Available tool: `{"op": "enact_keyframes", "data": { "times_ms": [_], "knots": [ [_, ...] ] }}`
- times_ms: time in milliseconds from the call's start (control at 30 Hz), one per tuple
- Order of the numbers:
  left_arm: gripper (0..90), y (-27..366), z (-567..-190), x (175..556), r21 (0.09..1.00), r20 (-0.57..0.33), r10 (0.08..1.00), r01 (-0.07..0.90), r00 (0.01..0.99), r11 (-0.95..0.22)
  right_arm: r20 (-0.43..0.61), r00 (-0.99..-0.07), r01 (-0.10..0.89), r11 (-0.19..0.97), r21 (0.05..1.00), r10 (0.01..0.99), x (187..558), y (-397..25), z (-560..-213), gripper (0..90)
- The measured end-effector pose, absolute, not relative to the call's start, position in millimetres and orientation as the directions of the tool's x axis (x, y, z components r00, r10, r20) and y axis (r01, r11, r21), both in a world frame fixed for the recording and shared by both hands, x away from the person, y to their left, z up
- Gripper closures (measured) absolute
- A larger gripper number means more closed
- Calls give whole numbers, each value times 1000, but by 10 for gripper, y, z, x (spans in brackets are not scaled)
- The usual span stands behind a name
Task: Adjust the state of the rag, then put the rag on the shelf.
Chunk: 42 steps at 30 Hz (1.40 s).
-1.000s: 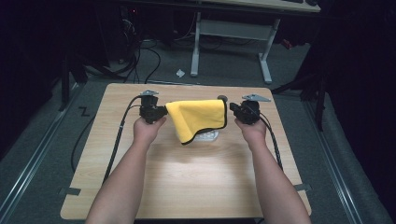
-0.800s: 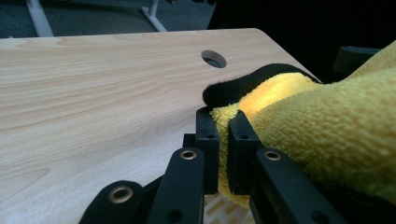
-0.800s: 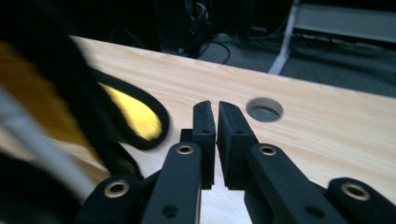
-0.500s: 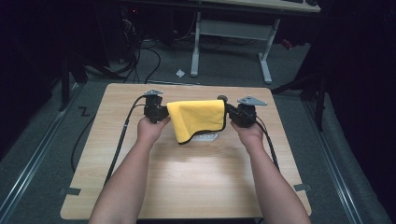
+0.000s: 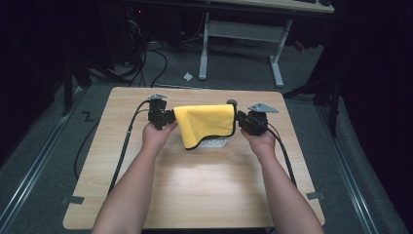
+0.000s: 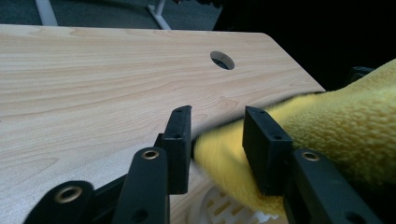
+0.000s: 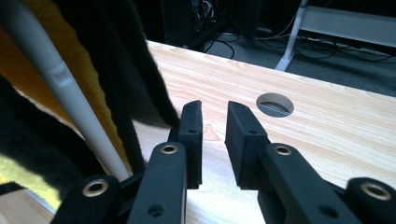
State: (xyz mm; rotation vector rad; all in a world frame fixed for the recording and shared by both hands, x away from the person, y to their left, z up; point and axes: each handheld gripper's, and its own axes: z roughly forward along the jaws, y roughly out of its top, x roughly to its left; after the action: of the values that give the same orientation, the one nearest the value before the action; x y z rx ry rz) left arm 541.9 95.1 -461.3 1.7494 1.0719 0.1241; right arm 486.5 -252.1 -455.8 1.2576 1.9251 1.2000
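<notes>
Yellow cloth [image 5: 205, 124] with dark edging, draped above the table, hanging between hand-held grippers

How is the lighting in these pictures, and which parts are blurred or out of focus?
High view: the wooden table is brightly lit with a pale glare patch at its middle, while the surroundings are nearly black. Left gripper view: the yellow cloth is soft and smeared near the fingers; the wood grain is sharp. Right gripper view: the cloth and a white rod close to the lens are blurred.

Cloth [image 5: 205, 124] is hung between left gripper [image 5: 168, 118] and right gripper [image 5: 240, 122], above the tabletop [image 5: 195, 185]. A slotted item [image 5: 214, 143] is laid under it.
</notes>
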Motion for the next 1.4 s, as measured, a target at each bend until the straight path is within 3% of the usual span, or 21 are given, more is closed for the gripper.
{"op": "enact_keyframes", "data": {
  "times_ms": [267,433,600,767,1100,1400],
  "knots": [
    [447,1011,-4603,5389,798,-401,717,602,570,-32,42,-400,421,143,896,915,4823,-2589,-4569,674],
    [395,1081,-4595,5378,798,-415,731,602,541,7,52,-391,441,137,887,919,4816,-2657,-4576,631],
    [359,1127,-4534,5324,821,-368,758,571,538,-7,47,-384,438,138,888,922,4788,-2688,-4551,568],
    [342,1198,-4485,5256,847,-301,782,530,546,-44,39,-382,436,143,889,923,4776,-2693,-4533,542],
    [340,1484,-4549,5043,860,-276,817,509,506,-25,29,-374,409,137,902,927,4674,-2753,-4524,491],
    [349,1571,-4684,4737,874,-202,832,478,517,-85,4,-384,410,166,897,923,4502,-2786,-4525,461]
  ]
}}
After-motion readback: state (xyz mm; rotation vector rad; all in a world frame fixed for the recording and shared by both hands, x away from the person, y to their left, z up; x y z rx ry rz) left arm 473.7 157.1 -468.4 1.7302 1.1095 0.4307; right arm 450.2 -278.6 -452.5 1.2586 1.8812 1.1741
